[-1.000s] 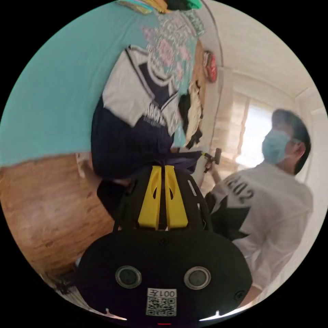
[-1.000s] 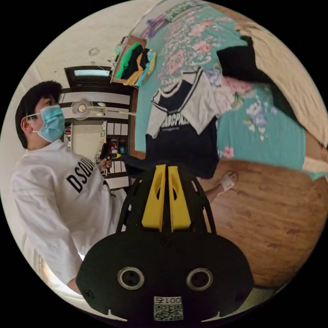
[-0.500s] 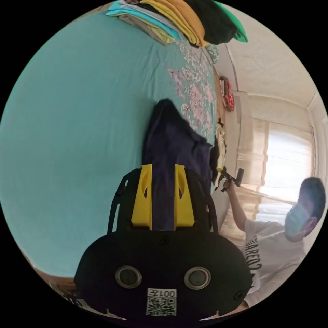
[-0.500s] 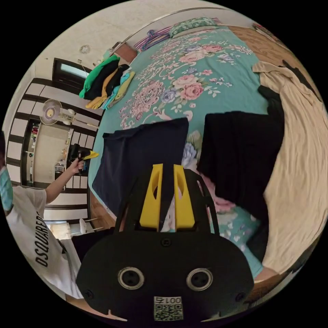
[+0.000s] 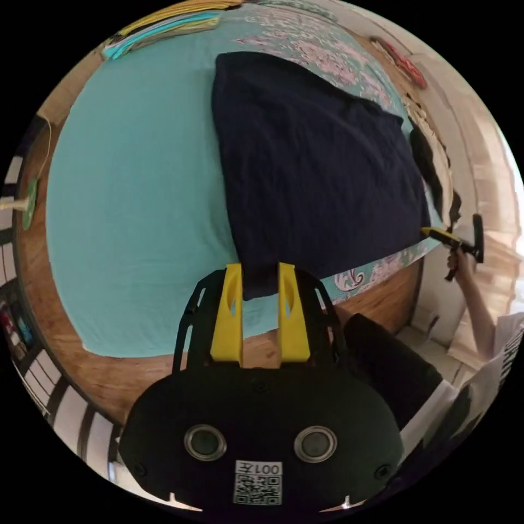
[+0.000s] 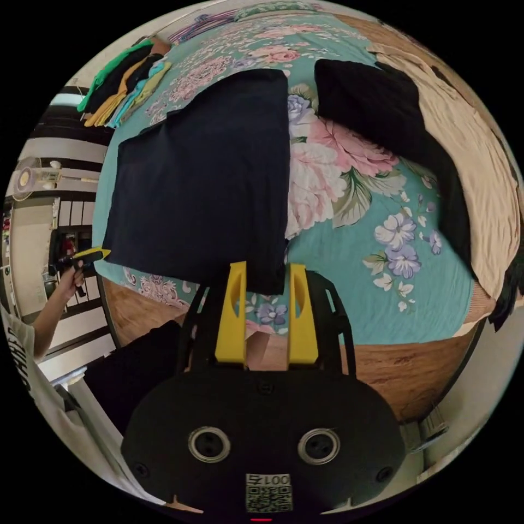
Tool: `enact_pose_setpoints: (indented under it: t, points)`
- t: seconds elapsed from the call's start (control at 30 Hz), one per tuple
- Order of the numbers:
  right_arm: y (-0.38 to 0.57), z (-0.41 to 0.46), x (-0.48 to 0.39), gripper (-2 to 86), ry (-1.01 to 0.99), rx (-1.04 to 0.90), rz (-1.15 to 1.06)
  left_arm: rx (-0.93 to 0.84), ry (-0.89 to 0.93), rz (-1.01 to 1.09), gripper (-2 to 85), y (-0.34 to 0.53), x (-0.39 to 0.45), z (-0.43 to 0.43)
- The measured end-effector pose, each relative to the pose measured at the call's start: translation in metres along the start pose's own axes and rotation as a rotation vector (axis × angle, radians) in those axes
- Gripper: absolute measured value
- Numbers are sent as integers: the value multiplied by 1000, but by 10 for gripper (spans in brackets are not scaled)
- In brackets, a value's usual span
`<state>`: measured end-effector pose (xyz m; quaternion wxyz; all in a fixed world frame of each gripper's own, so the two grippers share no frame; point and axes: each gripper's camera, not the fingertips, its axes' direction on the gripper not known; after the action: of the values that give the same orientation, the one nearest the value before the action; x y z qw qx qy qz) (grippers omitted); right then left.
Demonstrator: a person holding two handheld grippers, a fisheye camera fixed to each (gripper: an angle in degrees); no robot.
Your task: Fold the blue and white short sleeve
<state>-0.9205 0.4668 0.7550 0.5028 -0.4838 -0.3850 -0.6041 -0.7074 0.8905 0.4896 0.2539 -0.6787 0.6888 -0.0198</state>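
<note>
The shirt (image 5: 311,164) lies flat on the teal bed sheet (image 5: 136,207) with its plain navy side up; no white shows. My left gripper (image 5: 260,270) is open, and one near corner of the shirt lies loose between its yellow jaws. In the right gripper view the same shirt (image 6: 207,174) spreads over the flowered sheet (image 6: 355,218). My right gripper (image 6: 267,267) is open around the other near corner. Each view also catches the opposite gripper in a hand: the right gripper (image 5: 434,233) and the left gripper (image 6: 95,254), both at the shirt's edge.
A stack of folded clothes (image 6: 123,76) sits at the far corner of the bed. A black garment (image 6: 376,109) and a beige blanket (image 6: 480,153) lie to the right of the shirt. The wooden bed edge (image 6: 382,360) runs along the near side, and the person's legs (image 5: 393,371) stand against it.
A second ago both grippers were shut on the shirt's hem, holding it up with the white front showing. The shirt now lies navy side up on the bed, and both pairs of jaws have opened.
</note>
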Motion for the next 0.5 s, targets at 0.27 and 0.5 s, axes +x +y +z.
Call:
enact_pose_setpoints:
  t: [0.27,0.5]
  points:
    - [20,-55,24,19,-257,67,-18,116,321,-50,-8,57,-25,-48]
    - [98,-179,41,11,-812,333,-98,478,912,-133,-9,159,-54,-143]
